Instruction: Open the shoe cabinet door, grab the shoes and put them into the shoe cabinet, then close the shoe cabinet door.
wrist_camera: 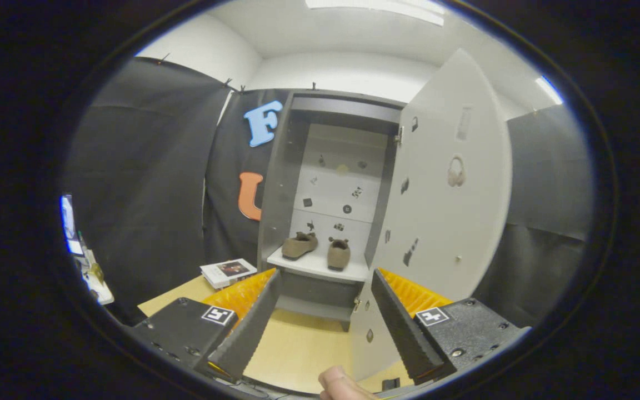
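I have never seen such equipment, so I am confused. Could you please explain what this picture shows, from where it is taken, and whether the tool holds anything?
The camera rides on a hand-held gripper and looks forward along its two fingers, which are open and hold nothing. A person carries it; a fingertip shows just below. Beyond the fingers stands a shoe cabinet with its door swung open. Two brown shoes already sit on its shelf. A book lies on the wooden surface beside the cabinet.
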`<action>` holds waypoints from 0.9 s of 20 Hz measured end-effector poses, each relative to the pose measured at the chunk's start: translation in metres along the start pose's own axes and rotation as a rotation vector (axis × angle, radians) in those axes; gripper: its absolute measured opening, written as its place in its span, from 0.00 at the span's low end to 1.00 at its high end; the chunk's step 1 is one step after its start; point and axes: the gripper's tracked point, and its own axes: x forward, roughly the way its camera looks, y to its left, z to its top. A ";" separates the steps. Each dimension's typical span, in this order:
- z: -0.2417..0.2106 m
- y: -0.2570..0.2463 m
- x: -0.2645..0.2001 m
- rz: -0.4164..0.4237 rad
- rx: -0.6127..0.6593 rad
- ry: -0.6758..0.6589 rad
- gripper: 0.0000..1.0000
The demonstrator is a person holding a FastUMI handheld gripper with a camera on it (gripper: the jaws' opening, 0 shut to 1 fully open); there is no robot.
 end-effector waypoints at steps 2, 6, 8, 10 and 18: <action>0.000 -0.024 -0.030 -0.011 0.013 -0.037 1.00; -0.003 -0.091 -0.070 -0.076 0.022 -0.093 1.00; -0.003 -0.128 -0.080 -0.113 0.024 -0.124 1.00; -0.009 -0.160 -0.080 -0.139 0.028 -0.140 1.00; -0.026 -0.283 -0.029 -0.216 0.136 -0.096 1.00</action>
